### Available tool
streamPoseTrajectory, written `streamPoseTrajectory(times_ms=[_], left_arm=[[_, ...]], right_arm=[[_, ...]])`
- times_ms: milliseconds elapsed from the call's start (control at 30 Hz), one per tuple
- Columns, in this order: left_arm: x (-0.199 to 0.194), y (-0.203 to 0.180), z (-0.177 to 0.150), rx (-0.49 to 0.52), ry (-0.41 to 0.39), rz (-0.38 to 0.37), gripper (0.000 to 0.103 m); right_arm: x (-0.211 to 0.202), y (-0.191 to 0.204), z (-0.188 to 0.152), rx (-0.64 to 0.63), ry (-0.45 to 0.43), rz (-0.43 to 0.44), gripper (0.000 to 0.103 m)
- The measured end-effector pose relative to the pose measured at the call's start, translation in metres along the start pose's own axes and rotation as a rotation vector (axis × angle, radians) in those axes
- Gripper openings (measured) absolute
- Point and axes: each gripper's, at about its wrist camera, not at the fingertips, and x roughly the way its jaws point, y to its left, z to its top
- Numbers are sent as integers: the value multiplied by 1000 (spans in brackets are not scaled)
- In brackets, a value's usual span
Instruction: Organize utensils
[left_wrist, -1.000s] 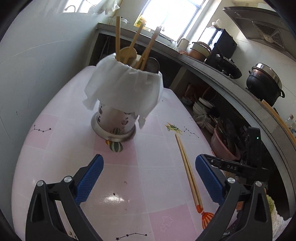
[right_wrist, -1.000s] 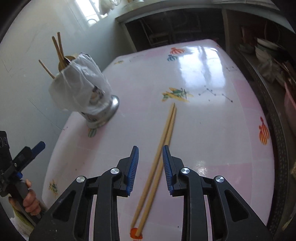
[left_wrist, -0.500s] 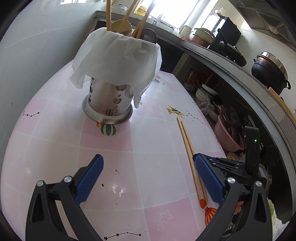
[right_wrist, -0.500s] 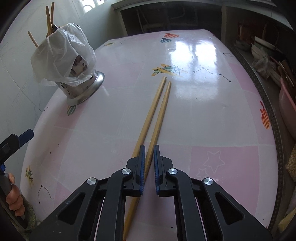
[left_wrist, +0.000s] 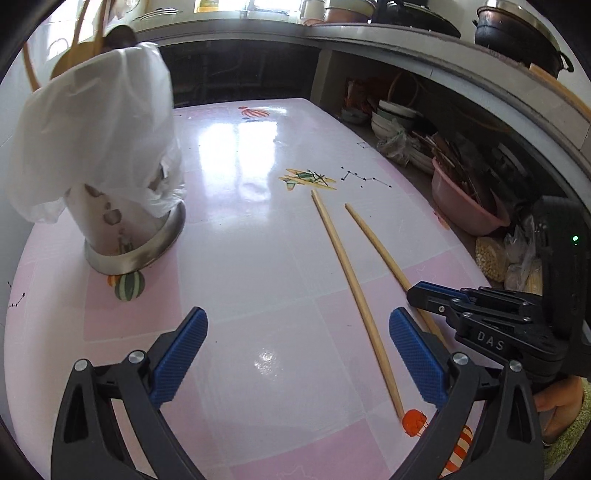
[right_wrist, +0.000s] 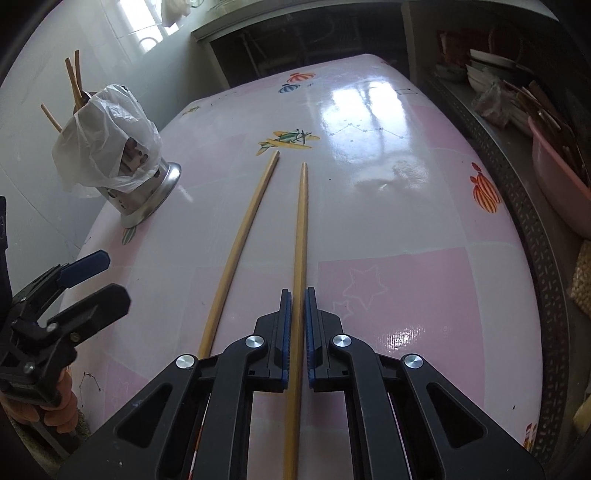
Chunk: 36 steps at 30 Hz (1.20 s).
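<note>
Two long wooden chopsticks lie on the pink table. My right gripper (right_wrist: 297, 325) is shut on the right chopstick (right_wrist: 301, 229), which runs forward between its blue pads; it also shows in the left wrist view (left_wrist: 376, 242). The other chopstick (right_wrist: 240, 240) lies loose to its left, also in the left wrist view (left_wrist: 351, 291). My left gripper (left_wrist: 297, 356) is open and empty above the table, just left of both chopsticks. A metal utensil holder (left_wrist: 129, 236) draped in a white plastic bag (left_wrist: 96, 129) stands at the far left with wooden utensils in it, also in the right wrist view (right_wrist: 144, 192).
The table's right edge (right_wrist: 532, 280) drops to a low shelf with a pink basin (left_wrist: 461, 206), bowls and clutter. A counter with black pots (left_wrist: 517, 33) runs along the back. A white wall lies behind the holder.
My right gripper has closed on the right chopstick, and the two chopsticks have spread apart. My left gripper has swung toward the chopsticks, away from the holder, still open.
</note>
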Motion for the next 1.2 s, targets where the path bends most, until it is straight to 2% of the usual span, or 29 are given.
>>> streamPoseTrajectory(times_ms=[167,367,500,633,800,967,1200], left_arm=[[24,-21,4,70,39,19,75],[39,-48,1,191,50,80,67],[46,-55,-1,218,63,104,49],[45,-59,-5,246,42,112,38],[43,-57,-8,252,42,119,9],[36,-44,-12,206,50,160,6],[9,0,-32,89,87,230,6]], right_arm=[[-1,-3,0,14,-4,26,5],[-1,-14,0,67,3,87,5],[-1,-19,-1,98,4,124,5],[-2,-18,-1,96,7,124,5],[-4,-18,-3,100,16,129,5],[-4,-12,-6,88,27,130,5],[-1,10,-12,49,63,159,5]])
